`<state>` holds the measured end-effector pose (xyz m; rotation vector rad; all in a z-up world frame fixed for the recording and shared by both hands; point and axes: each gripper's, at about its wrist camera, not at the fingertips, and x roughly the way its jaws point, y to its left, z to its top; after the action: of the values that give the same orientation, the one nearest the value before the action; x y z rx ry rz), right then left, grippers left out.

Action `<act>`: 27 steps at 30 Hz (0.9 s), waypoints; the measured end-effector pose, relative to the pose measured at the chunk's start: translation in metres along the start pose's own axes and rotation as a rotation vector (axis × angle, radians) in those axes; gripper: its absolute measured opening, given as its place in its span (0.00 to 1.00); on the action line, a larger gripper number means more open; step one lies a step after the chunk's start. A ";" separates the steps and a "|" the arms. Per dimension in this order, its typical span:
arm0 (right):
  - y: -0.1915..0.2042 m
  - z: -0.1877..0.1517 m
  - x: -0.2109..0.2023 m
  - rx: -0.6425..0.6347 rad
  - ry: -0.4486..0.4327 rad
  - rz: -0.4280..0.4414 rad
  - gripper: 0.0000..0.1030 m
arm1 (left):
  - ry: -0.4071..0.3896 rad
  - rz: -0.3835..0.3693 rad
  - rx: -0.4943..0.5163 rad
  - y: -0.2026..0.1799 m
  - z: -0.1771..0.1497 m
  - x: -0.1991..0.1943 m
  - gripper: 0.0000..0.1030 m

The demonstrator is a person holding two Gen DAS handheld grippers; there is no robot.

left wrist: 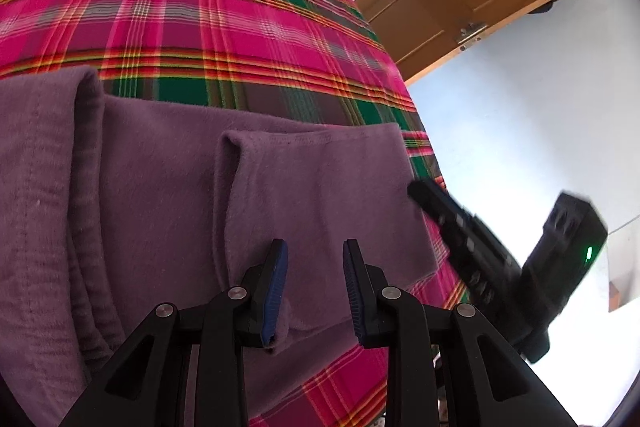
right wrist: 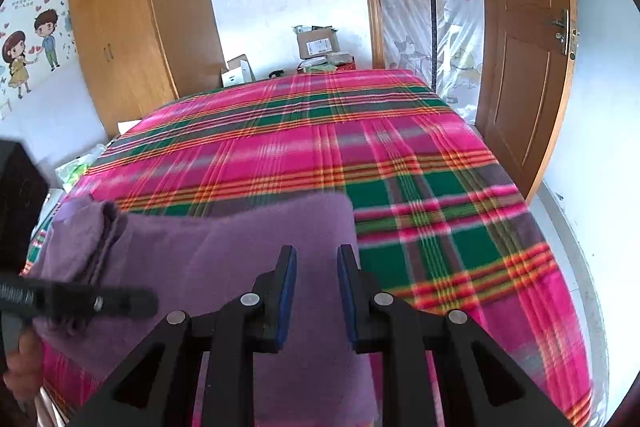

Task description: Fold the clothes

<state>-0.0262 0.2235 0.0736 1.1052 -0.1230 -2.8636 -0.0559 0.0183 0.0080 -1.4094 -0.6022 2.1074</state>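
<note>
Already the soft purple fleece garment (left wrist: 168, 187) lies partly folded near the front edge of the bed, on the pink, green and orange plaid bedspread (left wrist: 240, 27); one doubled layer sits along its left side in the left wrist view, and a second rounded fold ridge runs down its middle, so I judge at least one fold made and the bundle not yet compact; which garment it is I cannot tell.

The left gripper (left wrist: 315, 291) hangs just over the near part of the cloth, its blue-padded jaws standing apart; a small lip of purple fabric rises by the base of the left pad, but nothing is pinched between the two, so it holds nothing. The right gripper (right wrist: 317, 299) is likewise parted and empty, poised above the garment's right-hand edge where purple meets plaid; from the left wrist view it shows as a blurred black tool beside that same edge.

What remains, as I read it: the wide right portion lies in a single flat layer and wants turning over onto the rest; then the whole needs squaring and smoothing. Beyond the bed stand a wooden wardrobe (right wrist: 132, 27), cardboard boxes (right wrist: 318, 43) and an open wooden door (right wrist: 520, 47).
</note>
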 end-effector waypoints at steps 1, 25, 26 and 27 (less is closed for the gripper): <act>0.000 0.004 0.003 0.002 0.005 -0.006 0.21 | -0.001 0.002 0.002 0.000 -0.001 0.000 0.28; 0.005 -0.012 0.007 0.001 0.044 -0.026 0.26 | -0.009 -0.006 0.009 0.003 -0.025 -0.016 0.28; 0.006 -0.017 0.004 -0.004 0.037 -0.030 0.26 | -0.011 -0.005 0.010 0.003 -0.026 -0.017 0.28; 0.007 -0.021 0.000 -0.009 0.029 -0.034 0.26 | -0.012 -0.006 0.014 0.002 -0.027 -0.017 0.28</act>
<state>-0.0118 0.2157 0.0584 1.1581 -0.0906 -2.8731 -0.0255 0.0074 0.0089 -1.3872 -0.5949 2.1122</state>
